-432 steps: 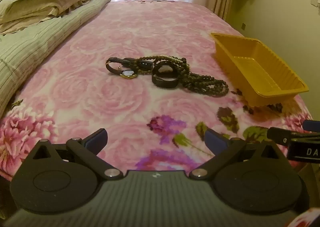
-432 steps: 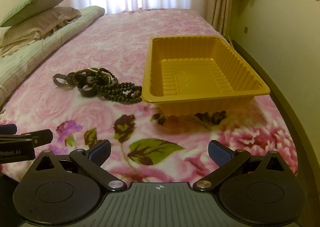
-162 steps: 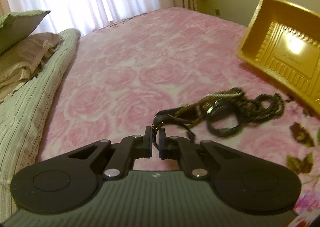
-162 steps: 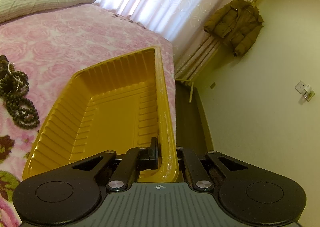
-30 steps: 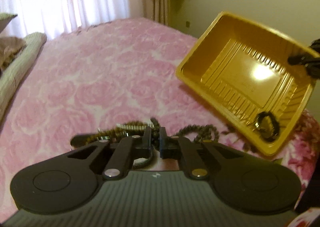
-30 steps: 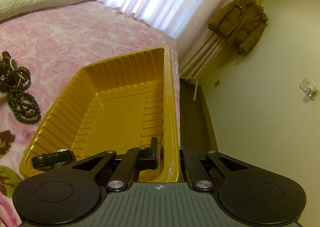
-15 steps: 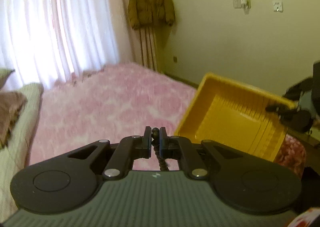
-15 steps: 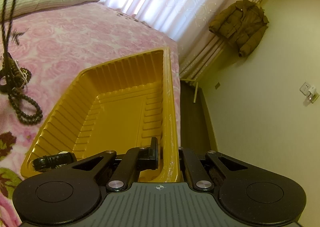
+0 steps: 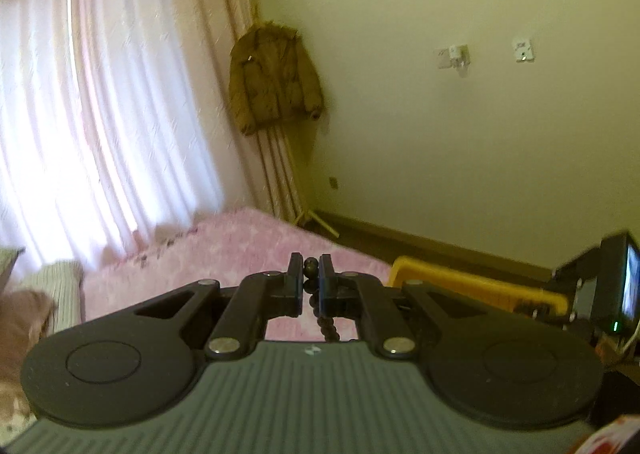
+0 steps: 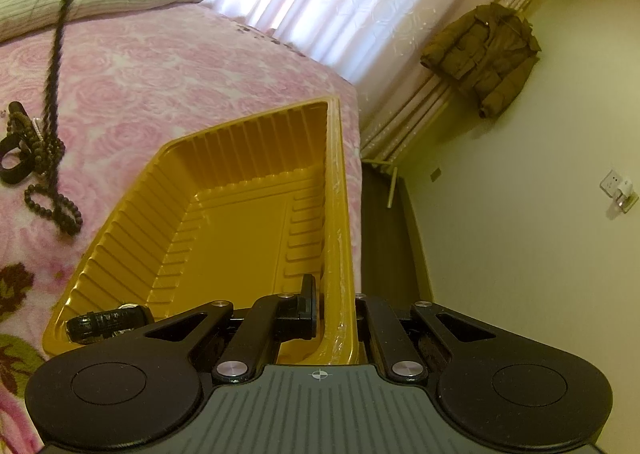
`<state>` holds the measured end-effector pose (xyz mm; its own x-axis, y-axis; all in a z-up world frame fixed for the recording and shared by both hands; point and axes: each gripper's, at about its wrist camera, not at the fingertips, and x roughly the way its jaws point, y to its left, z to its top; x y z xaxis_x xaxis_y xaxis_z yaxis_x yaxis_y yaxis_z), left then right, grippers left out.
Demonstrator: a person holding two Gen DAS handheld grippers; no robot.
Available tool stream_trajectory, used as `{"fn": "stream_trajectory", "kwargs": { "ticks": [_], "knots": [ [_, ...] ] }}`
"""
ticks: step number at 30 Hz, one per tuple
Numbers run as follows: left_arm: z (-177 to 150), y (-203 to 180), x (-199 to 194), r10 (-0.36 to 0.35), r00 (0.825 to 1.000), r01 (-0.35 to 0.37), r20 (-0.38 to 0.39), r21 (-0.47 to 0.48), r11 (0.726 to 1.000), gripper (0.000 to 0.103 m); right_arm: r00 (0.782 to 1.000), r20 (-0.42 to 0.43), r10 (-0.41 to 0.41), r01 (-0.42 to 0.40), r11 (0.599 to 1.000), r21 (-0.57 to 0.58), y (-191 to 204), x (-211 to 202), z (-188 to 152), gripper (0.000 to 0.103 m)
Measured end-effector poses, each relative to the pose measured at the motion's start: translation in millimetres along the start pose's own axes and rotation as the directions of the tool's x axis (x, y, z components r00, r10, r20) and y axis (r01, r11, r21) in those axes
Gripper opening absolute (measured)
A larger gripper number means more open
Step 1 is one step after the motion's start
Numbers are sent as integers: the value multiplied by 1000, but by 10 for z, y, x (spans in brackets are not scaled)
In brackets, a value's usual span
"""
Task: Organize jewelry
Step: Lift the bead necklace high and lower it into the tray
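Sitting lower left in ribbed yellow plastic tray [image 10: 240, 230], black-strap watch [image 10: 106, 321], right gripper [image 10: 332, 314] clamped on tray rim, left gripper [image 9: 309, 286] pinching dark wooden bead strand [image 9: 320, 314].

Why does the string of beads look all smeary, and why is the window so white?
In the right wrist view the bead necklace hangs as a streaked dark line because it is moving, so it blurs. In the left wrist view the curtain glows washed-out white from daylight behind it, the bed looks soft and blurry, and the fisheye lens bends the walls.
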<state>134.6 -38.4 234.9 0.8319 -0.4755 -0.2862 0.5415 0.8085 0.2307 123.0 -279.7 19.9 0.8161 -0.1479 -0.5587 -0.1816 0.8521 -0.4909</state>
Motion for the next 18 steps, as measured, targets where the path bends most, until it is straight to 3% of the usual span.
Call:
{"fn": "stream_trajectory", "kwargs": {
  "ticks": [11, 18],
  "knots": [
    [821, -162, 242, -38, 994, 31, 103, 69, 997, 6, 1000, 1, 3, -3, 1000, -2, 2, -18, 24, 4],
    [1125, -301, 463, -72, 989, 61, 131, 81, 995, 6, 1000, 5, 4, -4, 1000, 1, 2, -22, 22, 4]
  ]
}}
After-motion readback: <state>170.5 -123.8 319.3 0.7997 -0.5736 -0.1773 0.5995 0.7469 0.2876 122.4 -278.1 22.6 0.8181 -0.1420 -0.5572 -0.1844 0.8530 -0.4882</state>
